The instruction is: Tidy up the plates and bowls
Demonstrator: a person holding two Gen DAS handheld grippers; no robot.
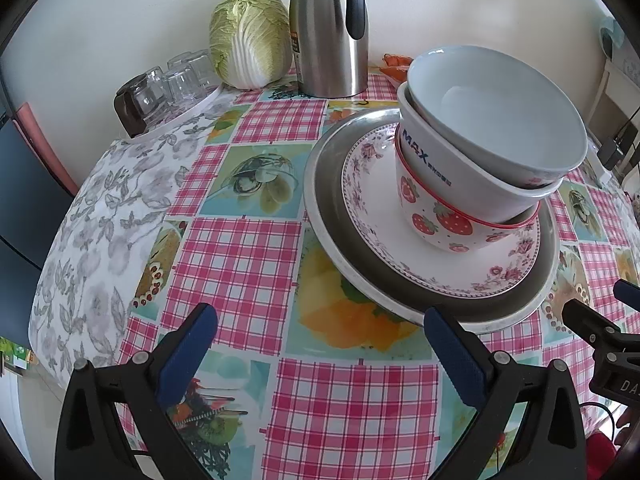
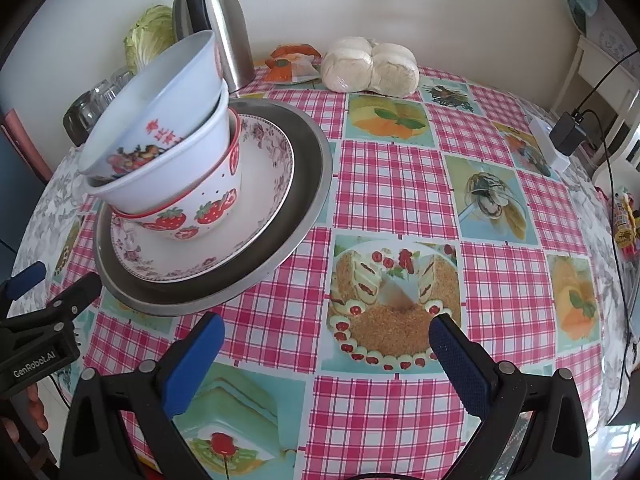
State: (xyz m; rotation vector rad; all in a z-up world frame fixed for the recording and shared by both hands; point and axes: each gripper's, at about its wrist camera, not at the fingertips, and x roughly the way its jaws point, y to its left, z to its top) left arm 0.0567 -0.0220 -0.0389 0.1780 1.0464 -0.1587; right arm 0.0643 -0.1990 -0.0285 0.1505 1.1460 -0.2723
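I find the dish stack standing on the bench (image 1: pixel 240 264), covered in a pink gingham oilcloth with food pictures. At the bottom sits a wide steel platter (image 1: pixel 326 216); inside it rests a floral-rimmed plate (image 1: pixel 472 264), and on that plate a strawberry-print bowl (image 1: pixel 436 216). A white bowl lettered "MAX" (image 1: pixel 436 160) is nested in the strawberry bowl, and a pale blue-white bowl (image 1: pixel 516 120) sits tilted in the top of it. In my left wrist view the stack lies at about 2 o'clock; in my right wrist view it lies at about 10 o'clock.

My left claw (image 1: pixel 320 344) is spread wide and empty, its right finger just at the near rim of the platter; I cannot tell whether it touches. My right claw (image 2: pixel 326 350) is likewise spread wide and empty, over a cake picture, clear of the platter.

At the far edge, near 12 o'clock in the left view, stand a steel thermos jug (image 1: pixel 328 36) and a napa cabbage (image 1: pixel 250 36), with upturned glasses (image 1: pixel 172 84) on a tray at 10 o'clock. In the right view, wrapped steamed buns (image 2: pixel 370 64) lie at 12 o'clock.
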